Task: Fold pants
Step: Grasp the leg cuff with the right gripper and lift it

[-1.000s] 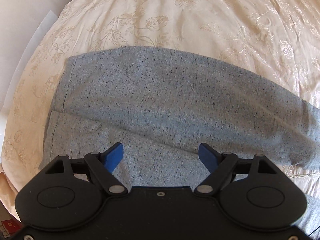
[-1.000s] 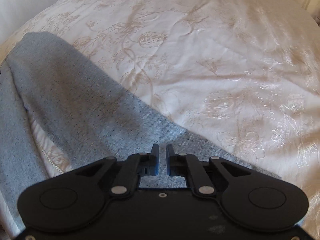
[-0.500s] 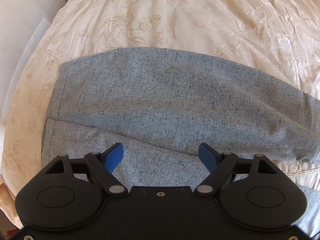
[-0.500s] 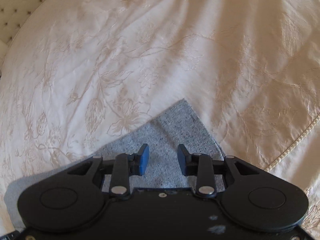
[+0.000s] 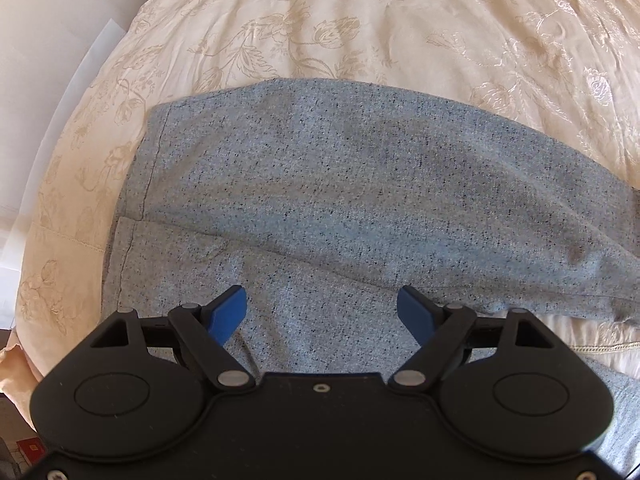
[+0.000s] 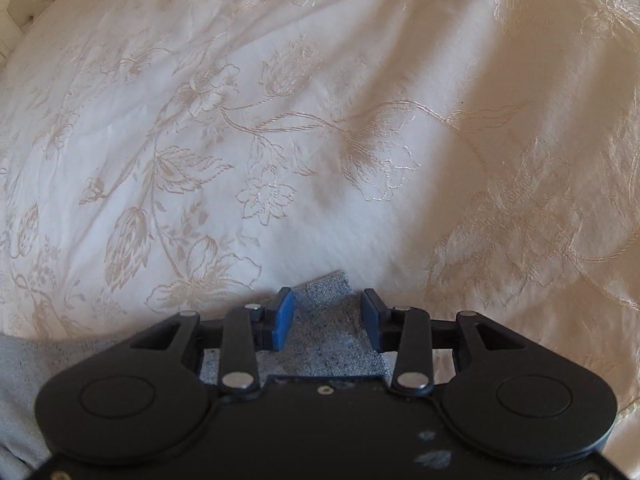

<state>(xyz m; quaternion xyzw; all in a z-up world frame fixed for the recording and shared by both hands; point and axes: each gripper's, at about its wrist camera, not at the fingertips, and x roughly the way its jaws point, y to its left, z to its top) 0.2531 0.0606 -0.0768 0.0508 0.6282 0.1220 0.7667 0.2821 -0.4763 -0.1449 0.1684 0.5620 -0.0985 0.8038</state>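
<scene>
Hovering my left gripper (image 5: 322, 312), jaws spread wide and empty, over the grey pants (image 5: 340, 184) lying on the cream bedspread (image 5: 360, 20). My right gripper (image 6: 327, 318), partly open, is straddling a pants corner without pinching it; I should be closing squarely before lifting.

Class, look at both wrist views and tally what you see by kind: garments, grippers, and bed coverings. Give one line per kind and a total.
Garments: 1, the grey pants
Grippers: 2, the left gripper and the right gripper, both open
Bed coverings: 1, the cream floral bedspread
Total: 4
</scene>
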